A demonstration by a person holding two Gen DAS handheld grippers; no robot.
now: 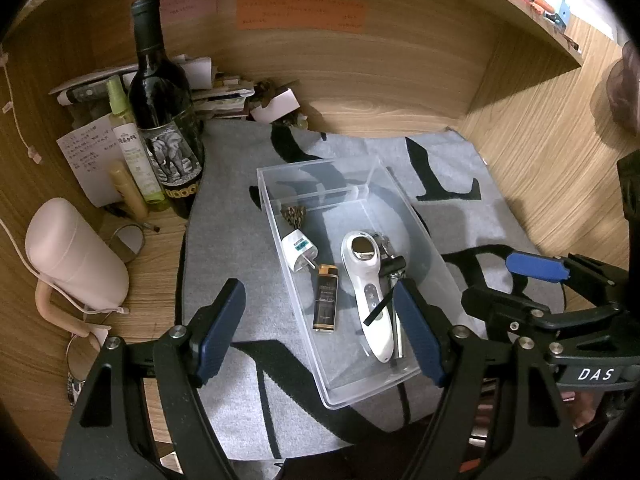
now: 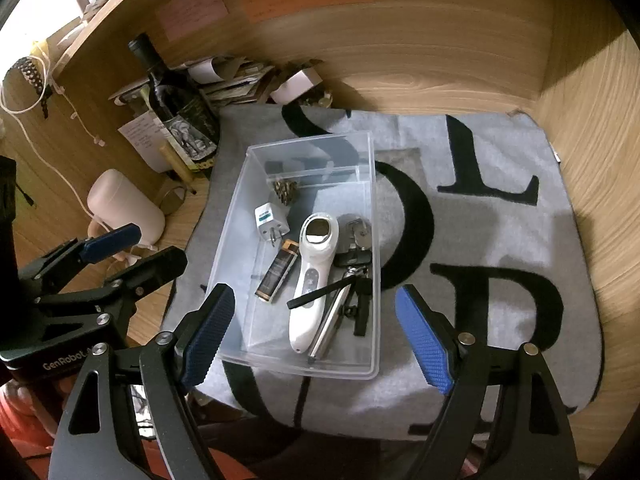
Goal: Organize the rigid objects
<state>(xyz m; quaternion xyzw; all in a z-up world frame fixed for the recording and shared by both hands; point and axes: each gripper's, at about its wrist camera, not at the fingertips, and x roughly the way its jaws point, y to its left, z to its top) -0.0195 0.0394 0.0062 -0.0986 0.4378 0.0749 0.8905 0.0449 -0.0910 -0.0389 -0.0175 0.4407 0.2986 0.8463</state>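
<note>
A clear plastic box [image 1: 280, 184] [image 2: 372, 240] lies on a grey mat with black letters [image 1: 224, 248] [image 2: 500, 232]. Inside it lie a white handheld device [image 1: 366, 292] [image 2: 312, 280], a white plug adapter [image 1: 298, 250] [image 2: 267, 220], a dark gold-capped tube [image 1: 326, 300] [image 2: 278, 272], a patterned clip [image 1: 294, 216] [image 2: 285, 190], keys [image 2: 358, 240] and a metal tool [image 2: 330, 328]. My left gripper [image 1: 320, 336] hovers open over the box's near end, nothing between its fingers. My right gripper [image 2: 316, 332] also stands open above the near end, empty.
A wine bottle [image 1: 164, 116] [image 2: 176, 104], a spray bottle [image 1: 130, 140], a pink capsule-shaped device [image 1: 74, 256] [image 2: 124, 204] and piled papers [image 1: 216, 88] crowd the left and back. Wooden walls [image 1: 360, 80] [image 2: 580, 120] enclose the desk nook.
</note>
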